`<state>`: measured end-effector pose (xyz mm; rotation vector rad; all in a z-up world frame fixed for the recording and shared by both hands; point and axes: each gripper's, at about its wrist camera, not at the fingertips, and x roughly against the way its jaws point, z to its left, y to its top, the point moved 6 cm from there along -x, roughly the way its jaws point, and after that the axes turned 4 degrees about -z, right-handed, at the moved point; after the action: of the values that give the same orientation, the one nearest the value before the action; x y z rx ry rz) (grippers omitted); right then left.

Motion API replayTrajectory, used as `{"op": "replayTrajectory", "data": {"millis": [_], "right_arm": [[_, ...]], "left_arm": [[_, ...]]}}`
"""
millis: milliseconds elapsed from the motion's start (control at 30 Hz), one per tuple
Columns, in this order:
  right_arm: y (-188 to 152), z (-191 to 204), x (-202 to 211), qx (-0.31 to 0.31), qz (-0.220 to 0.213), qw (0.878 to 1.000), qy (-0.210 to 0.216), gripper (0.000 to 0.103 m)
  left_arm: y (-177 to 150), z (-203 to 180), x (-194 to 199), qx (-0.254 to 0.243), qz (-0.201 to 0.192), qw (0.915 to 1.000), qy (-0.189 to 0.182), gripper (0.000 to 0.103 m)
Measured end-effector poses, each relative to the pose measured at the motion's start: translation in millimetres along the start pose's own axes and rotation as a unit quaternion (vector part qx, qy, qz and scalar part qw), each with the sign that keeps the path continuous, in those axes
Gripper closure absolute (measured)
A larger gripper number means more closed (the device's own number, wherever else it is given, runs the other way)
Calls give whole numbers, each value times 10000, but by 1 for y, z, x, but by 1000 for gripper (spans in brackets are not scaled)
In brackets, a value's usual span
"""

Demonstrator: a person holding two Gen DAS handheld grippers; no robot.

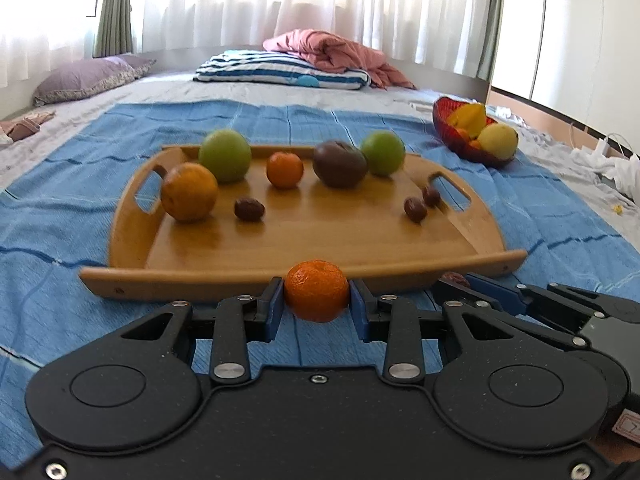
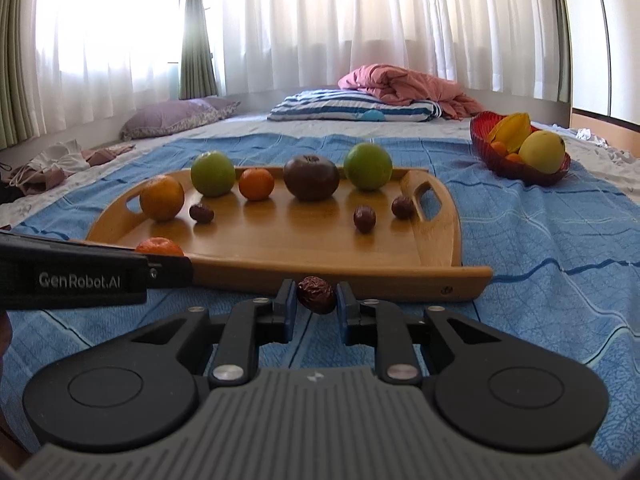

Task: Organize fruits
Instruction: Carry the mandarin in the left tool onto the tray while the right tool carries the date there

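Left wrist view, bottom centre: the left gripper [image 1: 316, 300] is clenched on a small orange mandarin [image 1: 316, 290], just before the near rim of the wooden tray [image 1: 224, 280]. Right wrist view, lower middle: the right gripper [image 2: 316, 304] grasps a wrinkled brown date [image 2: 316, 294] over the blue cloth [image 2: 540, 240]
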<state>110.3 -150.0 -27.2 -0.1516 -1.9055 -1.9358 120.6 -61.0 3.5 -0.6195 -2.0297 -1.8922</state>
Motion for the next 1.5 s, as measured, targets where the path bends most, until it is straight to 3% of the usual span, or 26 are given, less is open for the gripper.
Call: {"op": "replayTrajectory", "data": {"millis": [333,567,1067,1500], "right_arm": [[13,3,-3,-34,-181,9998,-111,78],[33,3,-15,-90,-341,9992,-184,78],[55,-6,-62,-449,-241,9986,-119,78],[59,-4,-85,-339,-252,9990,-160,78]], "left_arm": [[22,9,0,-50,-193,9998,-41,70],[34,16,-12,272,-248,9988,-313,70],[53,21,-63,232,-260,9993,-103,70],[54,22,-96,175,-143,9997,15,70]]}}
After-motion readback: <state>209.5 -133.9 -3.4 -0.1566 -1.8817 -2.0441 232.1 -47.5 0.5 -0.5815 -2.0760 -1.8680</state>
